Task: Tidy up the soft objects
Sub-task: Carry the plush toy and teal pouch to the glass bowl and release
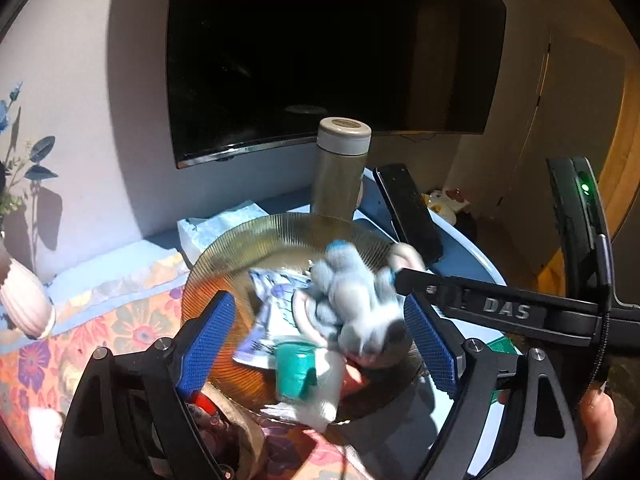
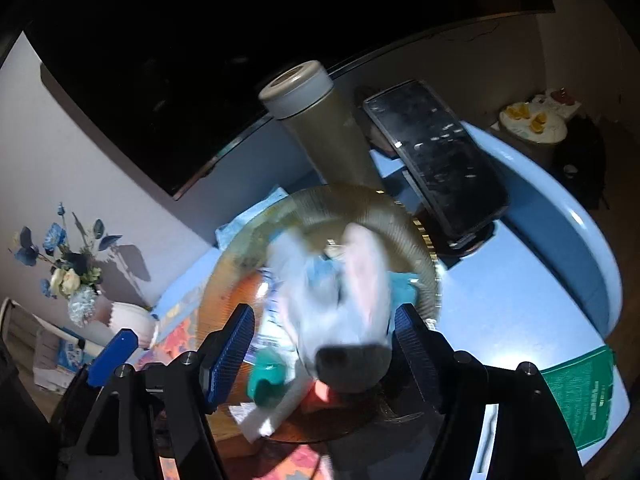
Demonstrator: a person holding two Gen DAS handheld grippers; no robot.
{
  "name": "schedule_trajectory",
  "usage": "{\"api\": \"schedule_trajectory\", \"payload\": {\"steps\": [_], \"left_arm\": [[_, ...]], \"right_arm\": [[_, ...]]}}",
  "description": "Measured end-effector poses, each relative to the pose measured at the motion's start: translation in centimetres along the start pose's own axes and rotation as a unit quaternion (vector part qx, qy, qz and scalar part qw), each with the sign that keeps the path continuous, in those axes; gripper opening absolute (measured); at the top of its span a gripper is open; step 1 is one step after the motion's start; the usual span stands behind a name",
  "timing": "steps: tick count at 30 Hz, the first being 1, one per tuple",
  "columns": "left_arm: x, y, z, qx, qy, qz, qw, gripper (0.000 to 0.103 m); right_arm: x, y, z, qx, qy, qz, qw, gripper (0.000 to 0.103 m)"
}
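Note:
A grey-blue plush toy (image 1: 352, 296) lies blurred in a ribbed amber glass bowl (image 1: 240, 252), on top of a patterned packet (image 1: 272, 316), a teal cap (image 1: 294, 368) and a white tube. My left gripper (image 1: 320, 332) is open, its blue pads on either side of the bowl's contents. My right gripper (image 2: 324, 344) is open around the plush (image 2: 340, 304), just above the bowl (image 2: 416, 240). It reaches in from the right in the left wrist view (image 1: 404, 276).
A grey-lidded flask (image 1: 342, 168) and a black phone on a stand (image 1: 408, 212) stand behind the bowl on the blue table (image 2: 520, 280). A floral cloth (image 1: 100, 328), a white vase (image 2: 124, 320), a green card (image 2: 580, 392) and a dark TV (image 1: 320, 52) are around.

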State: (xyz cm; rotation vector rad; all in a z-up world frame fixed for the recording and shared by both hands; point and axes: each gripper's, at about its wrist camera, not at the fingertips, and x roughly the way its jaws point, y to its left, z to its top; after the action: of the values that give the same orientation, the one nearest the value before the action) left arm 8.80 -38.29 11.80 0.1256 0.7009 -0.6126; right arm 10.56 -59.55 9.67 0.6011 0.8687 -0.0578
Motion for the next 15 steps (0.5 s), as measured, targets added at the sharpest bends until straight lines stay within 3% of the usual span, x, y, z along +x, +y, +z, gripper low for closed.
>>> {"api": "schedule_trajectory", "payload": {"steps": [7,15], "left_arm": [[-2.0,-0.6,-0.7,0.003,-0.011,-0.006,0.9999,0.085],[-9.1,0.2,-3.7,0.009,-0.050,-0.023,0.9984,0.085]], "right_arm": [[-2.7,-1.6,-1.5,0.023,-0.014,0.008,1.000,0.072],[-5.2,-0.2,-5.5,0.002,0.003,0.016,1.000,0.072]]}}
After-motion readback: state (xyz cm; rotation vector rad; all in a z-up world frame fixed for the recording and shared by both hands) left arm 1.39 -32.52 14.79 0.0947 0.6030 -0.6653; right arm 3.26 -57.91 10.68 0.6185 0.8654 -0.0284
